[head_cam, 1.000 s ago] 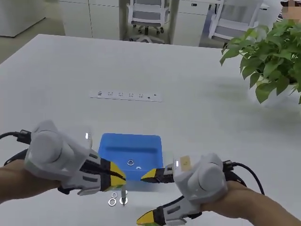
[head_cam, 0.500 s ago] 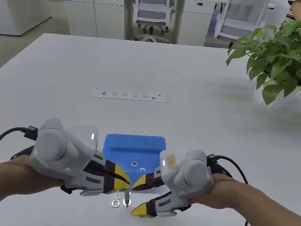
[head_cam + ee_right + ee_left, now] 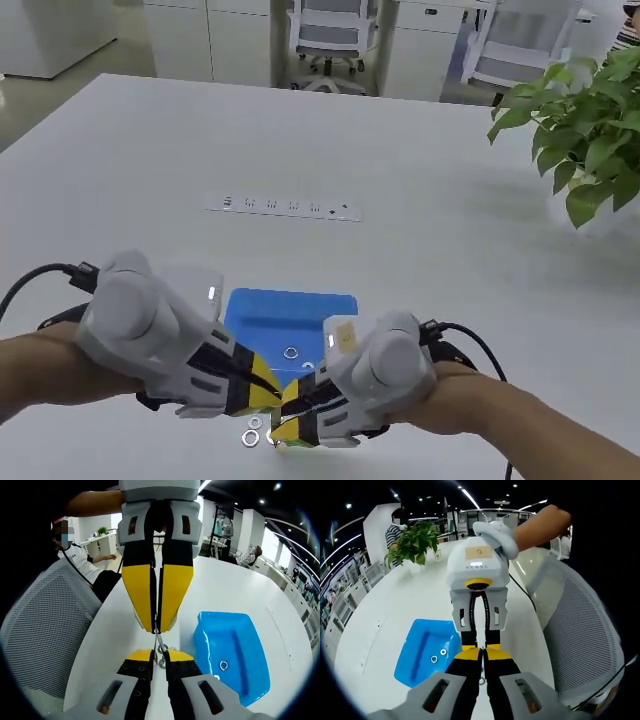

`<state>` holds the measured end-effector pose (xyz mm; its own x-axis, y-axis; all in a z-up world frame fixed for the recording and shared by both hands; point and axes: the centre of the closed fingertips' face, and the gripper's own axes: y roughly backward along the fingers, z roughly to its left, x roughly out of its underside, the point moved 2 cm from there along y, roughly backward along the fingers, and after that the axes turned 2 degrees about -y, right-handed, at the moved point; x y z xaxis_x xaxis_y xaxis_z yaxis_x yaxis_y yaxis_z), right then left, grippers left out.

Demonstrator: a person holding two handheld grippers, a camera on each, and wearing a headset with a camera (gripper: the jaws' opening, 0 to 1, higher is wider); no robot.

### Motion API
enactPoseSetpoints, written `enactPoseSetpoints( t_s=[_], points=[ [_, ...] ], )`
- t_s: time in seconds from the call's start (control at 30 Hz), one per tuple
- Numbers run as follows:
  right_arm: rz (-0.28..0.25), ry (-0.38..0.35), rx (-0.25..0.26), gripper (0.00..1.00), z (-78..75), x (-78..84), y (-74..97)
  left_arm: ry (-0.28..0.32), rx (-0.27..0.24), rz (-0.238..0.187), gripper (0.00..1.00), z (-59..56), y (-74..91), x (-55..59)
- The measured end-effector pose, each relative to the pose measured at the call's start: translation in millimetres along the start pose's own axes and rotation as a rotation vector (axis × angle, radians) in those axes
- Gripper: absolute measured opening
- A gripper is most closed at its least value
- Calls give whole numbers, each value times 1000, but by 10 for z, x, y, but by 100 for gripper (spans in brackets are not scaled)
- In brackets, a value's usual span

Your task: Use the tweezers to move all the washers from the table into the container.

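1. Two washers lie on the white table, just beside the blue container. Two further washers lie inside it.
2. The tweezers point tips-down at the washers on the table; contact cannot be confirmed.
3. Left gripper: jaws closed to a slit, clamping the tweezers' upper part.
4. Right gripper: nose to nose with the left. Its jaws stand a narrow gap apart, either side of the tweezer tips. Whether they press on the tips cannot be told.
5. A power strip lies well beyond the container, and a potted plant stands at the table's far right.
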<state>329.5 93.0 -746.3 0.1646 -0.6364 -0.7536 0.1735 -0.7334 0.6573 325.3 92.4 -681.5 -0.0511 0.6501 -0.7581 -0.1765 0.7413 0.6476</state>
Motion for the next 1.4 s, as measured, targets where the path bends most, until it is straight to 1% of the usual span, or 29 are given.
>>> enactPoseSetpoints(
  t_s=[0.13,0.43,0.57,0.73,0.9,0.97,1.03,1.1,1.2,1.3,1.4],
  points=[
    [11,24,-5,9,6,-5,-18,0,-3,8,5,6,7,3],
    [19,40,-9,8,22,-13,-28,5,-4,17,5,-2,24,19],
    [23,46,-4,8,11,-13,-18,5,-14,19,6,0,36,24],
    [20,41,-2,8,-4,-29,18,29,-42,-17,11,58,99,-7],
    [10,40,8,8,-34,-74,63,52,-80,-41,16,116,153,4],
    [7,42,9,8,-38,-92,79,59,-95,-46,20,125,170,15],
    [2,41,12,8,-53,-113,98,81,-111,-64,26,132,190,20],
    [-2,38,13,8,-63,-133,118,89,-121,-75,29,122,208,30],
    [-5,39,18,8,-85,-166,160,118,-136,-101,39,103,226,46],
    [-10,43,23,8,-115,-198,199,133,-153,-118,47,99,241,64],
    [-15,45,29,8,-155,-236,246,165,-175,-137,57,98,255,100]
  ],
)
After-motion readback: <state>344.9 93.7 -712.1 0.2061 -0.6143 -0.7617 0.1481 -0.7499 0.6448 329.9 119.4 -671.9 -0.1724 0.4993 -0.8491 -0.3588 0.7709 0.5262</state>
